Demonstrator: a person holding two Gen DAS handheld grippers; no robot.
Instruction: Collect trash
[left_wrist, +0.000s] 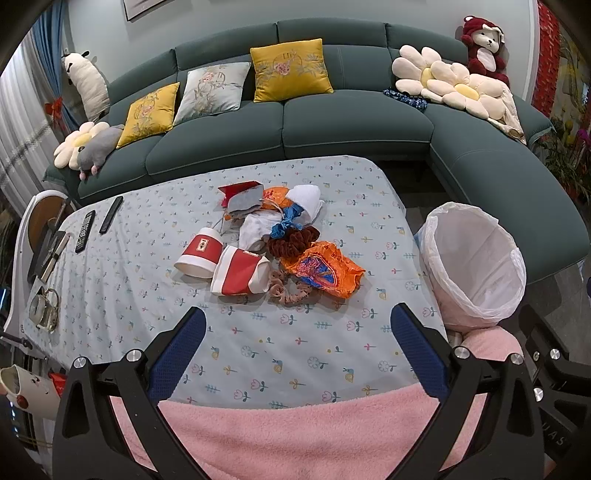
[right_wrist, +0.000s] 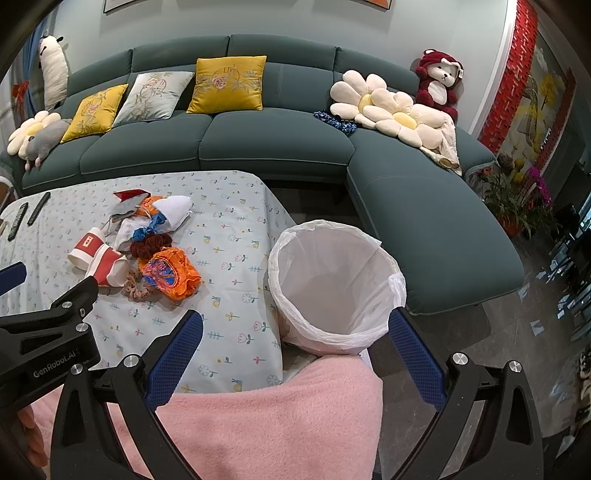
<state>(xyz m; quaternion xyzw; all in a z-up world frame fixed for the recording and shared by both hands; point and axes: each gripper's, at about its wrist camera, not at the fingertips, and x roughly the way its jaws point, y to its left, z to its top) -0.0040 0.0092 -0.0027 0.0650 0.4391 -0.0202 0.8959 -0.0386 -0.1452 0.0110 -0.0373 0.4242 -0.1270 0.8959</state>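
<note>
A pile of trash lies mid-table: two red-and-white paper cups (left_wrist: 201, 253) (left_wrist: 240, 271), an orange wrapper (left_wrist: 323, 269), white crumpled cloth (left_wrist: 255, 229), a brown scrunchie (left_wrist: 293, 242), a pink scrunchie (left_wrist: 288, 290), blue plastic (left_wrist: 286, 221) and a red-grey carton (left_wrist: 242, 195). The pile also shows in the right wrist view, with the orange wrapper (right_wrist: 170, 271). A bin lined with a white bag (left_wrist: 476, 266) (right_wrist: 334, 284) stands right of the table. My left gripper (left_wrist: 297, 332) is open and empty, short of the pile. My right gripper (right_wrist: 295, 332) is open and empty, near the bin's rim.
The table has a floral cloth (left_wrist: 295, 350) (right_wrist: 229, 236). Two remotes (left_wrist: 110, 214) (left_wrist: 85, 230) and a small clock (left_wrist: 44, 308) lie at its left. A pink fleece (left_wrist: 295, 435) is below both grippers. A green sofa (left_wrist: 354, 122) with cushions is behind.
</note>
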